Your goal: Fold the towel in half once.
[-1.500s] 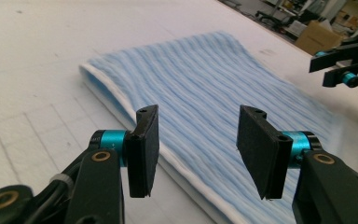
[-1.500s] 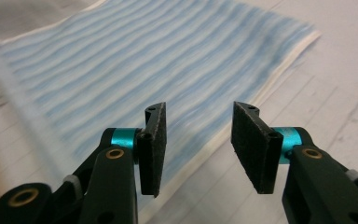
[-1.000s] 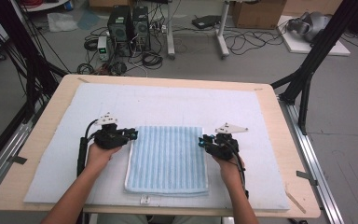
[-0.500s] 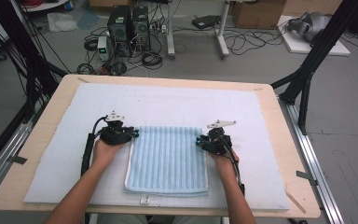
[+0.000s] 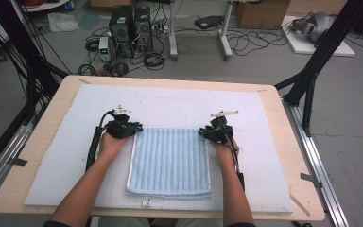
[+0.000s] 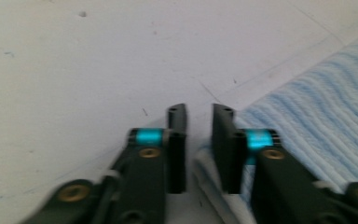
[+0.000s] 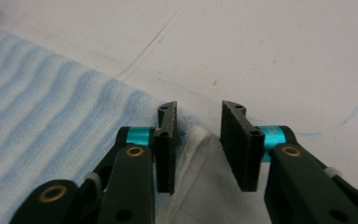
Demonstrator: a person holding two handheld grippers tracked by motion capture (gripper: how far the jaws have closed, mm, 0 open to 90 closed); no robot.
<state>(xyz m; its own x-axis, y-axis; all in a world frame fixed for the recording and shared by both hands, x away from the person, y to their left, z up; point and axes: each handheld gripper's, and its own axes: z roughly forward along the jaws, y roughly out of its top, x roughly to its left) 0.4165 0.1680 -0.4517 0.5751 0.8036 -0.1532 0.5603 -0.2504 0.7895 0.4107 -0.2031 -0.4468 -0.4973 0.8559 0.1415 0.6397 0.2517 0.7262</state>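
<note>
High view: both forearms fwd, L tool point(image 5: 133, 128) & R tool point(image 5: 204, 134) slightly open over towel point(image 5: 170, 161) corners.

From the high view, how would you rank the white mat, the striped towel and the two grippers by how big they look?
1. White mat
2. Striped towel
3. Left gripper and right gripper: they look about alike, so I would not rank one above the other.

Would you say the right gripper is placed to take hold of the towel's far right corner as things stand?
Probably yes: the right gripper sits over the towel corner, its white edge between the parted jaws, nothing blocking.
</note>
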